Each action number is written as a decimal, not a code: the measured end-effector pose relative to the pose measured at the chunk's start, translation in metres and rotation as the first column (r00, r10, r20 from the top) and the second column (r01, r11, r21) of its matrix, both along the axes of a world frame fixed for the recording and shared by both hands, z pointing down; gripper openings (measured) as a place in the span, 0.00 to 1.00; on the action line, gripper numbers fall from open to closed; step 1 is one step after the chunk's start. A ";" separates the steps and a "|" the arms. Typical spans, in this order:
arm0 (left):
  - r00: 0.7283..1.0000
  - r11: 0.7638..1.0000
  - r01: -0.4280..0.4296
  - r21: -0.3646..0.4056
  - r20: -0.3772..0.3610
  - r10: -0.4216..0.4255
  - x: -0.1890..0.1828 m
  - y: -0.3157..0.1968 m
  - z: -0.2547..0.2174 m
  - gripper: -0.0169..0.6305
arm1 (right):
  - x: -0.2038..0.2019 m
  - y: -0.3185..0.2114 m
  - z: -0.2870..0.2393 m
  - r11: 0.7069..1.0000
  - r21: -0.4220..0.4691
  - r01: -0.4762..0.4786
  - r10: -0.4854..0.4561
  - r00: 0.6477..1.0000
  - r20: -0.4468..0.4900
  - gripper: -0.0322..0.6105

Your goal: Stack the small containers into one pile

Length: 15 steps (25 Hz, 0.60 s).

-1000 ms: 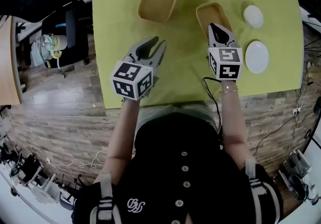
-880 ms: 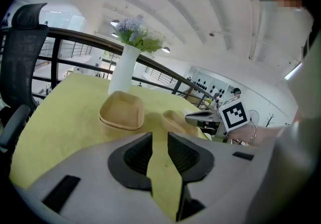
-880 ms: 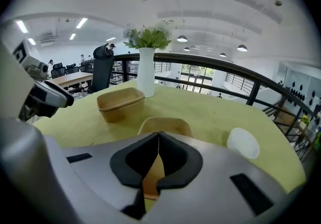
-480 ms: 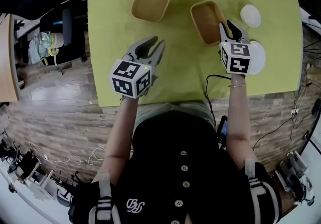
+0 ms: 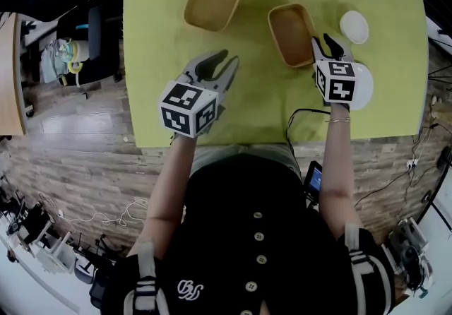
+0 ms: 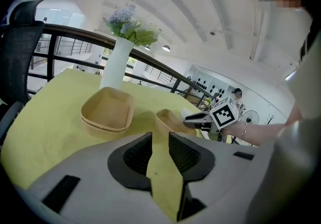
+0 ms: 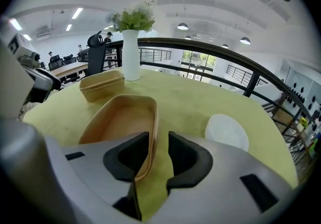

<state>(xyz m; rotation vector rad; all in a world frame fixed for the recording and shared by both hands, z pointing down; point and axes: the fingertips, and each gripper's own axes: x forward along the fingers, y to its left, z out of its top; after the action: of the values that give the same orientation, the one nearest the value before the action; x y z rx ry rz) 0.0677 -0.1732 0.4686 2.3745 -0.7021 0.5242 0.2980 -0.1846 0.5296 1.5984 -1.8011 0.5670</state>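
Head view has two lots of tan containers well apart on the yellow-green tabletop (image 5: 261, 105): a nested pair (image 5: 212, 0) toward the left and a single container (image 5: 292, 24) toward the right. The right claw (image 5: 323, 42) points down at the single container's right side. Its jaws have just been opening, and in the right gripper view they stand released, with the container's rim between them and one jaw over its inside. The left claw (image 5: 229, 59) hangs above bare cloth, short of the nested pair. Its jaws have just been opening too and hold nothing. A small white lid (image 5: 354, 26) lies just beyond the right claw, and a larger one (image 5: 365, 84) lies beneath it.
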 end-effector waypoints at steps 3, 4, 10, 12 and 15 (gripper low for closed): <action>1.000 1.000 0.007 -0.001 0.000 -0.007 -0.001 -0.001 0.001 0.19 | -0.003 0.003 0.007 1.000 -0.023 0.017 -0.016 1.000 0.010 0.23; 1.000 1.000 0.008 -0.002 0.000 -0.008 -0.002 -0.001 0.001 0.19 | -0.004 0.004 0.008 0.999 -0.031 0.020 -0.020 1.000 0.011 0.21; 1.000 1.000 0.005 -0.001 0.005 -0.005 -0.006 -0.003 0.001 0.20 | -0.006 0.007 0.010 0.999 -0.041 0.003 -0.002 1.000 0.007 0.13; 1.000 1.000 0.000 -0.001 0.005 0.000 -0.007 -0.003 0.002 0.20 | -0.008 0.009 0.009 0.999 -0.038 0.001 -0.001 1.000 -0.008 0.12; 1.000 1.000 -0.016 -0.012 0.002 0.017 -0.008 -0.001 0.005 0.21 | -0.014 0.009 0.000 1.000 -0.007 -0.031 0.031 0.999 0.028 0.10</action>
<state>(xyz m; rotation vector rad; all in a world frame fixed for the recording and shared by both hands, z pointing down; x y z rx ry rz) 0.0598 -0.1743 0.4734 2.3711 -0.6794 0.5371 0.2845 -0.1758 0.5295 1.6238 -1.7962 0.6120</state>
